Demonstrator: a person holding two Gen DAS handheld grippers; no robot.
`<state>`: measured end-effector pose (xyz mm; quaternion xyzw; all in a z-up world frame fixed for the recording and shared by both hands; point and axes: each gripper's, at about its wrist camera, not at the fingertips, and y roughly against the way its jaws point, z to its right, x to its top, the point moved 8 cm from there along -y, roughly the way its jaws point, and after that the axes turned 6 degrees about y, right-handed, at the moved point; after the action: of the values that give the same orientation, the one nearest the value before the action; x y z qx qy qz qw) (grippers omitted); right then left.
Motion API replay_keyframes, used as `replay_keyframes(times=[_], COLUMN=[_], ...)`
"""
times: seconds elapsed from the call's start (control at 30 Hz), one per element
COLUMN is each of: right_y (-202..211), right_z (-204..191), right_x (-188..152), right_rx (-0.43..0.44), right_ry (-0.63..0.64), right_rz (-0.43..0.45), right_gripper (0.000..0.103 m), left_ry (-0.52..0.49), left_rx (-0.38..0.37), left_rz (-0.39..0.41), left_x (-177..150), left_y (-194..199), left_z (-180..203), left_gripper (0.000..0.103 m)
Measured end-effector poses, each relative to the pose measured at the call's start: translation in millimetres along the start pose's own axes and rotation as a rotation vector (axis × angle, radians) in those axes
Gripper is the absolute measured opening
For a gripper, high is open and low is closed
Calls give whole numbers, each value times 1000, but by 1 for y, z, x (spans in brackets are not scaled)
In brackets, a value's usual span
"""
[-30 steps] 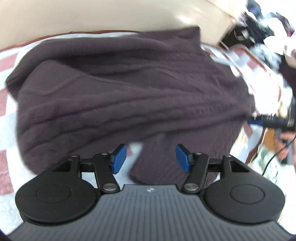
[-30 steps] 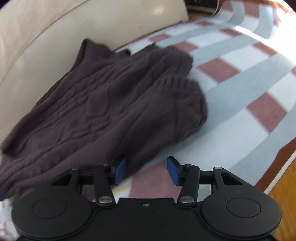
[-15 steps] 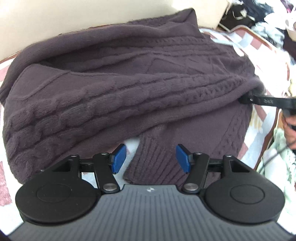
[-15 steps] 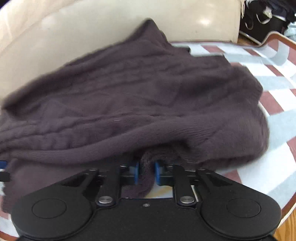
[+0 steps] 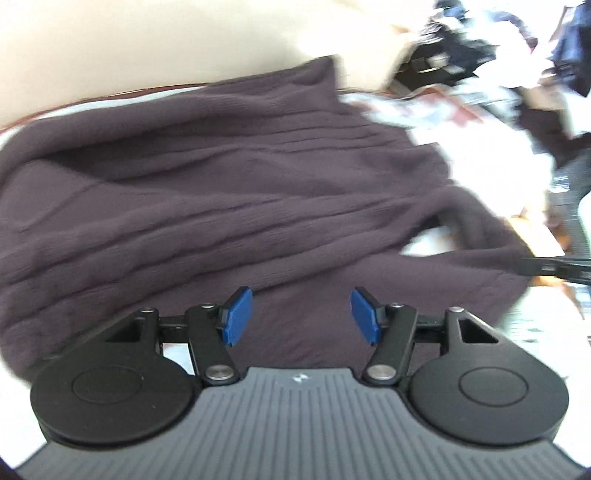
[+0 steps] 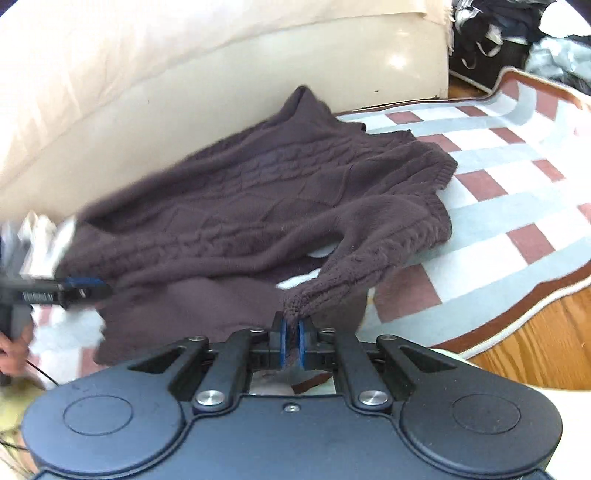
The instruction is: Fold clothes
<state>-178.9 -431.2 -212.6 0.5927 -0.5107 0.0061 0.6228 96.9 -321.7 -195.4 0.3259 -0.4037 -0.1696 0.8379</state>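
Observation:
A dark purple cable-knit sweater (image 5: 221, 184) lies rumpled on a checked cloth. In the left wrist view my left gripper (image 5: 301, 319) hovers low over its near part. Its jaws are opening, the knit lies under the gap, and the blue pads do not press on it. In the right wrist view my right gripper (image 6: 291, 334) is shut on a ribbed edge of the sweater (image 6: 258, 192), which it holds raised off the cloth. The right gripper's tip (image 5: 554, 267) shows at the sweater's right side. The left gripper (image 6: 88, 286) shows at the sweater's left side.
The checked red, white and grey cloth (image 6: 517, 206) lies over a surface that ends at a wooden floor (image 6: 535, 332). A cream padded back (image 6: 184, 92) runs behind the sweater. Piled dark clothes (image 6: 517, 33) sit at the far right. A person's hand (image 6: 11, 350) holds the left gripper.
My right gripper went from open beside the sweater's edge to shut on it, then lifted and pulled it back. My left gripper shifted slightly over the sweater and its jaws widened a little.

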Motion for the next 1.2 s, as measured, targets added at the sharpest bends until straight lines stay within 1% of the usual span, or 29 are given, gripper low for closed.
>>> replay_keyframes(times=[0.03, 0.07, 0.13, 0.17, 0.23, 0.27, 0.33, 0.37, 0.4, 0.43, 0.47, 0.53, 0.6, 0.67, 0.7, 0.73, 0.83, 0.87, 0.9, 0.97, 1.0, 1.03, 1.1, 1.17, 1.2], right_y=[3, 6, 9, 11, 12, 11, -2, -8, -13, -15, -17, -16, -10, -3, -3, -3, -12, -15, -18, -19, -17, -15, -12, -7, -5], right_z=[2, 5, 6, 5, 5, 6, 17, 22, 28, 31, 34, 32, 30, 33, 37, 38, 38, 36, 34, 29, 27, 26, 31, 40, 43], right_x=[2, 3, 5, 5, -1, -4, -15, -20, -24, -25, -24, -19, -15, -13, -11, -10, -9, -9, -8, -6, -4, -3, 0, 4, 4], right_rx=[46, 96, 222, 271, 300, 297, 211, 168, 143, 161, 176, 200, 238, 272, 277, 279, 299, 306, 311, 307, 299, 291, 266, 187, 136], right_ry=[-49, -96, -170, -188, -163, -150, -121, -106, -108, -152, -184, -185, -183, -203, -204, -198, -204, -204, -200, -165, -146, -132, -127, -118, -88], right_rz=[17, 29, 24, 14, -22, -44, -112, -146, -169, -164, -157, -130, -104, -72, -60, -47, -21, -19, -17, -20, -18, -16, -11, -12, -17], right_gripper=[8, 8, 8, 9, 9, 8, 9, 9, 8, 8, 8, 8, 8, 9, 9, 9, 9, 9, 9, 9, 9, 9, 9, 9, 9], left_ry=[-8, -22, -54, -73, -109, -126, -146, -141, -136, -124, -75, 7, 34, 35, 41, 45, 45, 28, -3, -88, -139, -175, -179, -157, -136], left_rx=[-40, -58, -47, -32, 7, 27, 81, 103, 125, 143, 138, 122, 120, 106, 90, 70, 39, 54, 73, 116, 140, 161, 139, 100, 75], left_rz=[-3, -4, -9, -19, -30, -36, -58, -72, -87, -103, -125, -137, -113, -107, -119, -137, -182, -166, -160, -159, -165, -180, -177, -163, -152], left_x=[0, 0, -3, -6, -11, -14, -18, -19, -20, -22, -23, -23, -19, -18, -20, -23, -37, -39, -42, -46, -48, -50, -47, -42, -38], left_y=[0, -1, -4, -7, -11, -13, -20, -24, -28, -33, -38, -43, -41, -41, -44, -46, -57, -58, -59, -59, -57, -54, -33, -3, 16], left_z=[7, 14, 24, 27, 30, 31, 28, 26, 24, 22, 17, 10, 6, 7, 9, 11, 19, 20, 24, 33, 38, 42, 55, 66, 71], left_gripper=[66, 66, 67, 67, 68, 68, 72, 72, 72, 77, 81, 82, 82, 86, 91, 94, 94, 94, 91, 56, 15, 3, 3, 3, 3])
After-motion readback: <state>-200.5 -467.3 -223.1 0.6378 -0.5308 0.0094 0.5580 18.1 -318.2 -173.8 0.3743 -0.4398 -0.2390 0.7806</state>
